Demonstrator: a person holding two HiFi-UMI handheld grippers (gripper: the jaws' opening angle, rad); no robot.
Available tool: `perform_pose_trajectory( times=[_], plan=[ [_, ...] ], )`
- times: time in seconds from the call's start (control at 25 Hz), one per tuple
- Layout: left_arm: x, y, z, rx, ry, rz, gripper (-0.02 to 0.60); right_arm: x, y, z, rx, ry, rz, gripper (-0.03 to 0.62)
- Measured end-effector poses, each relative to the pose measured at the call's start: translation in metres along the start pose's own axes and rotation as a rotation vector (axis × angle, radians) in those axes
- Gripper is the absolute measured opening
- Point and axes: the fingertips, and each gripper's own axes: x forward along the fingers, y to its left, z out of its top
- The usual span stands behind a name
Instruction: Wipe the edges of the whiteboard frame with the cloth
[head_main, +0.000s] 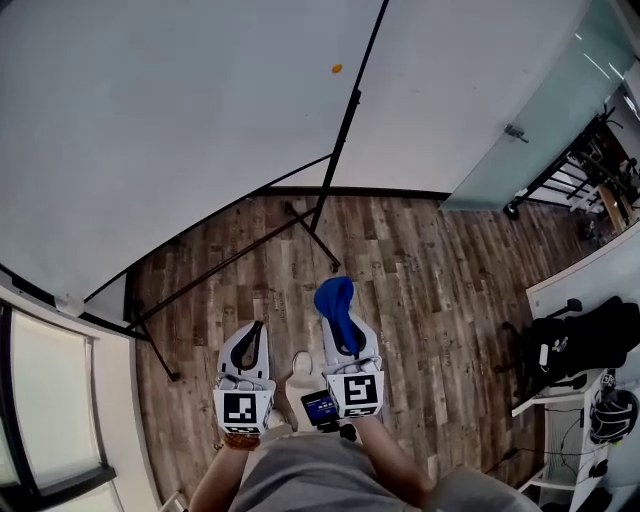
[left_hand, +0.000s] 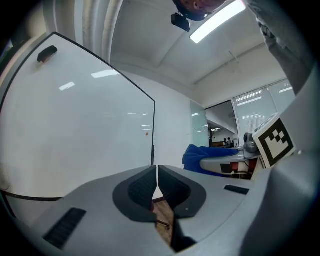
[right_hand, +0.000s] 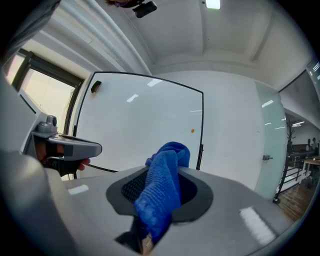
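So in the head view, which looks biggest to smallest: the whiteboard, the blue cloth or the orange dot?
1. whiteboard, by far the largest.
2. blue cloth, much smaller, even though it is nearer the camera.
3. orange dot on the board, tiny.

Lighting: bright, even, indoor. Source: ceiling strip light (left_hand: 216, 22), upper right of left gripper view; pale reflections streak the whiteboard (left_hand: 75, 135). Gripper views: strong fisheye bending, black corners, soft foreground. Head view: sharp
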Motion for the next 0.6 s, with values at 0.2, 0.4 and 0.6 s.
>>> perform_pose_trajectory(
  times=[0.2, 0.4, 0.6],
  plan=[
    [0.062, 0.004, 0.003, 0.001, 0.037, 0.004, 0.017, 0.048, -0.039, 0.003, 0.009, -0.014, 0.045, 0.109],
    [0.135, -0.013, 0.017, 0.036, 0.043, -0.027, 0.015, 0.093, -0.088, 0.003, 0.021, -0.021, 0.08, 0.109],
    [0.192, -0.029, 0.02, 0.065, 0.052, -0.037, 0.015, 0.133, -0.131, -0.013, 0.044, -0.002, 0.113, 0.109]
  ],
)
